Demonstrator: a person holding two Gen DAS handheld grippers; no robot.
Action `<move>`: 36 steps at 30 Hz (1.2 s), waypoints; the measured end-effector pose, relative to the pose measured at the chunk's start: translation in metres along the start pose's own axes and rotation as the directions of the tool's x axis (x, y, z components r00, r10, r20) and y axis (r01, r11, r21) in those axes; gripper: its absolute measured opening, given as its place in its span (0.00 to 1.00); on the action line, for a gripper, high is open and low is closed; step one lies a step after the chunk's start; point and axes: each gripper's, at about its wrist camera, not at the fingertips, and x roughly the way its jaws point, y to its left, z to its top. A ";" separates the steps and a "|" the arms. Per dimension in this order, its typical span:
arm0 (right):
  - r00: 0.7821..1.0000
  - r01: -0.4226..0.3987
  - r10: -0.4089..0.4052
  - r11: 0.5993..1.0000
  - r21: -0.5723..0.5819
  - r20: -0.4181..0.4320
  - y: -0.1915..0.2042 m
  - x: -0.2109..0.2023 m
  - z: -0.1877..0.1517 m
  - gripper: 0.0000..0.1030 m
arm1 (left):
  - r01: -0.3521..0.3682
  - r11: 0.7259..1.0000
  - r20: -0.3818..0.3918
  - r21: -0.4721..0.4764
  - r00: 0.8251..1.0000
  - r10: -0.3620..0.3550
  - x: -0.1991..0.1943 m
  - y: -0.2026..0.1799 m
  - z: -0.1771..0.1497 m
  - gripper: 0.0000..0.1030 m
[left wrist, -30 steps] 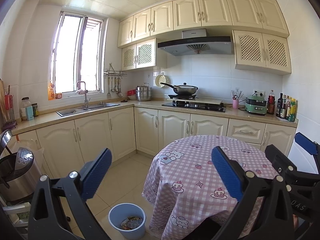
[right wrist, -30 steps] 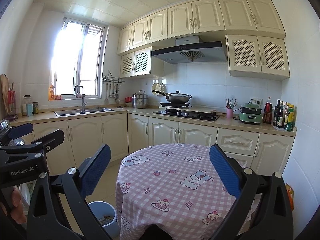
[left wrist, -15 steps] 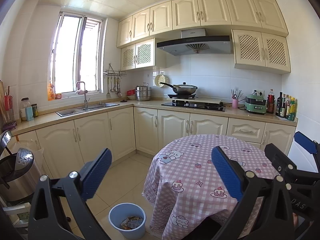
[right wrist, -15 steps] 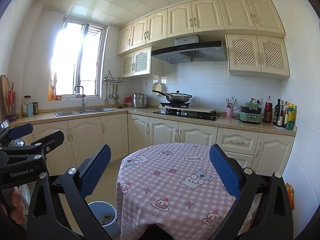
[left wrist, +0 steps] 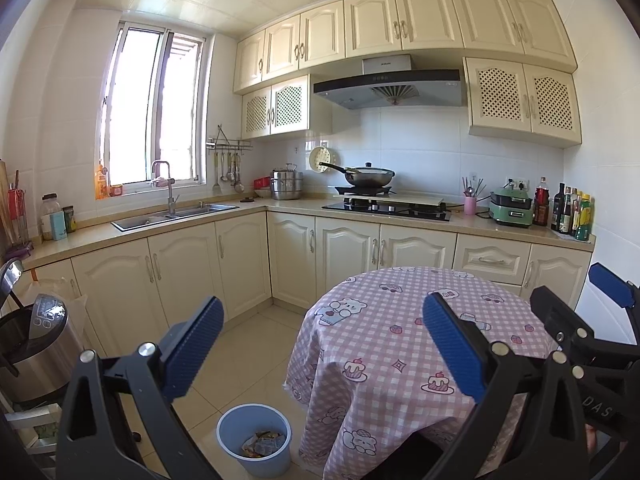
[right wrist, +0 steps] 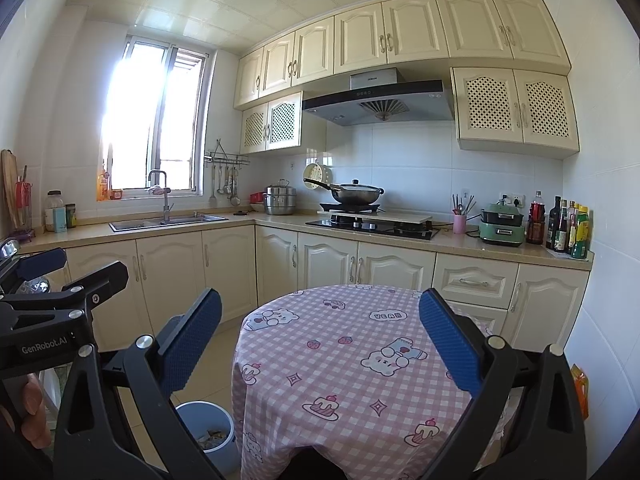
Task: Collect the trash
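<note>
Both grippers, the left gripper and the right gripper, are held spread wide and empty above the round worktop, side by side and level. Crumpled trash is already seen inside the blue bin on the floor beside it. No loose trash can be made out on the cloth, so collection is judged nearly finished.

Cream cabinets, sunlit window, range hood, beige tile floor, checked-cloth round table.
</note>
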 end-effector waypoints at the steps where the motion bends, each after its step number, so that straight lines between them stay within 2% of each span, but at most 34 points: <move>1: 1.000 -0.001 0.001 1.000 0.000 -0.001 0.000 0.000 -0.001 0.93 | -0.001 1.000 0.000 0.000 1.000 0.001 0.000 0.000 0.000 0.95; 36: 1.000 -0.005 0.005 1.000 -0.002 -0.014 0.004 0.002 -0.004 0.93 | -0.001 1.000 -0.021 -0.008 1.000 0.001 0.006 0.004 -0.006 0.95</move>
